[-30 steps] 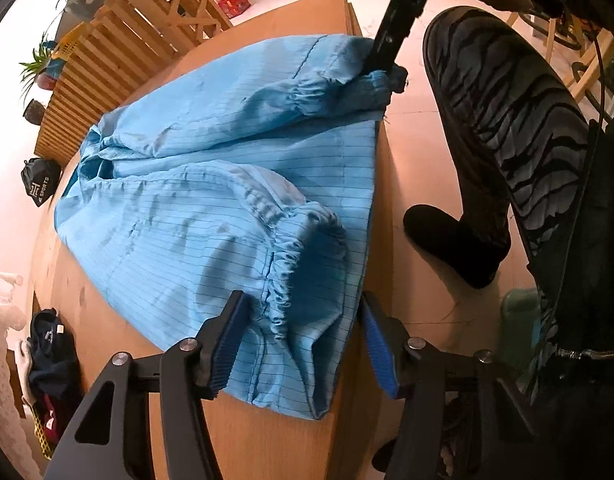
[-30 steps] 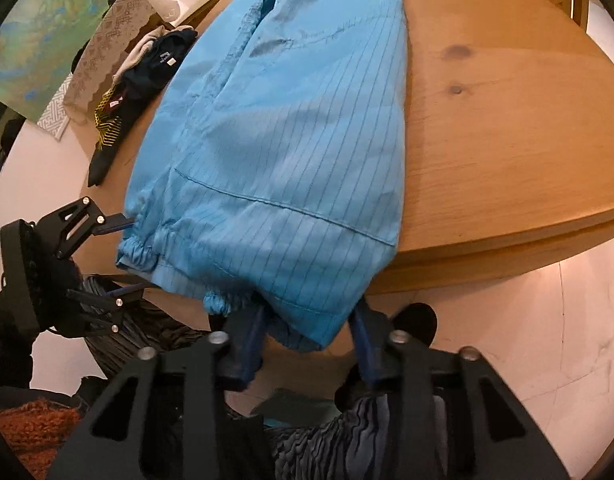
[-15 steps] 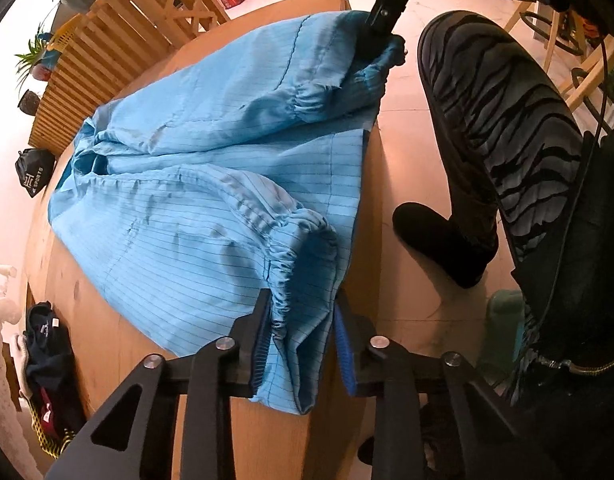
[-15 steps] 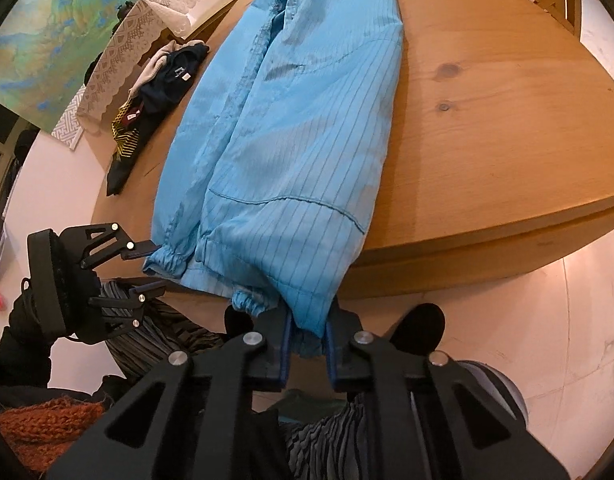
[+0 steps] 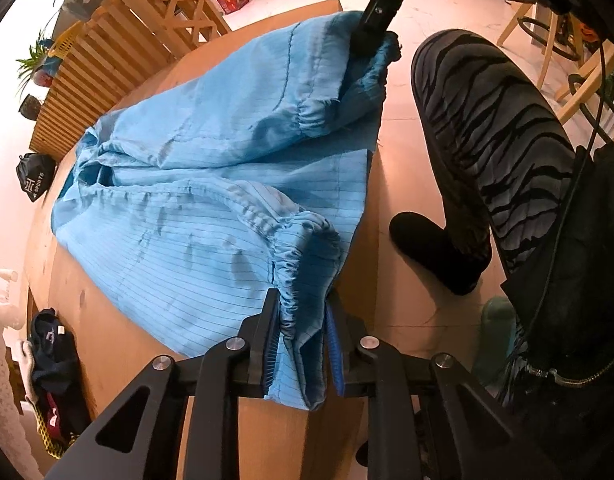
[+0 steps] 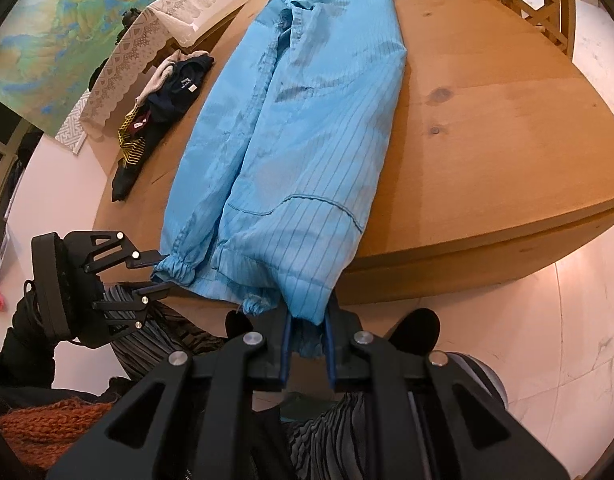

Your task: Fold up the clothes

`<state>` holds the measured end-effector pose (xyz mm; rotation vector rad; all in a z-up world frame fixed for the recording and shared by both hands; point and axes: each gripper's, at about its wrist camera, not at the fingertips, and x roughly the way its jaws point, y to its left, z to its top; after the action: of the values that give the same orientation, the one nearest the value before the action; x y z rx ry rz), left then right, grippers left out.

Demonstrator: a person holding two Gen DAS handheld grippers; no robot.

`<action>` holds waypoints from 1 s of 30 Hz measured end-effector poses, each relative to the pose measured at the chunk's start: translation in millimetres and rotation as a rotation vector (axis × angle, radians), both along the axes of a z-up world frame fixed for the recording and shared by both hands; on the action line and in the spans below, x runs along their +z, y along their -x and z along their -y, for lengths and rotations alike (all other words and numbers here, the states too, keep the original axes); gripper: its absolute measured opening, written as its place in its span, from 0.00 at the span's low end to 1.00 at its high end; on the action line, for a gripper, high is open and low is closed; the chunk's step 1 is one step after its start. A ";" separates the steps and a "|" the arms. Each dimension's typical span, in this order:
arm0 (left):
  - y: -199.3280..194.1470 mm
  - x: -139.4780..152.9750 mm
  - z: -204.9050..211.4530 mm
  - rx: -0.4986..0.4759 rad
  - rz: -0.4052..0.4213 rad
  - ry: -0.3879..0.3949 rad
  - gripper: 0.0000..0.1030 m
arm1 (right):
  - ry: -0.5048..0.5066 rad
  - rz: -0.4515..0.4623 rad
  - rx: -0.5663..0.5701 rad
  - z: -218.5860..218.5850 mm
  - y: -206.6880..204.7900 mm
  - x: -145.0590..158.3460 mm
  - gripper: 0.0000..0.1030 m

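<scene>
I've got L gripper (image 5: 301, 340) and R gripper (image 6: 307, 350) both clamped on blue jacket (image 6: 307, 152) hem, hanging off table (image 6: 487, 140) edge.

Blue garment (image 5: 211, 216) hem hidden between claw pads.

The left gripper (image 5: 301, 344) has black angular arms, silver screws and blue ribbed pads (image 5: 334, 354); the right gripper (image 6: 307, 354) matches. At frame right, grey trousers (image 5: 495, 120) with black wavy stripes and a black boot (image 5: 435, 256). Lower left, a rust-orange knitted sleeve (image 6: 47, 424).
</scene>
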<state>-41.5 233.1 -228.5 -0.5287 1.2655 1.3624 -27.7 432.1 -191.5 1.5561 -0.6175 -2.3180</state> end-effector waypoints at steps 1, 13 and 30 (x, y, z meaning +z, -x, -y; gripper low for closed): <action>-0.3 1.4 0.1 -0.002 -0.002 -0.002 0.19 | 0.003 -0.001 0.000 -0.4 0.4 0.4 0.12; 2.5 23.0 -2.7 -0.002 -0.028 -0.045 0.19 | 0.044 -0.040 0.006 -2.1 8.5 13.6 0.12; 19.8 38.2 11.5 -0.030 0.021 -0.059 0.26 | -0.151 0.052 0.053 19.8 30.7 8.0 0.13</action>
<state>-61.3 221.6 -190.3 -0.4808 1.2082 1.3615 -58.4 412.3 -183.6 1.6822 -0.4163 -2.3389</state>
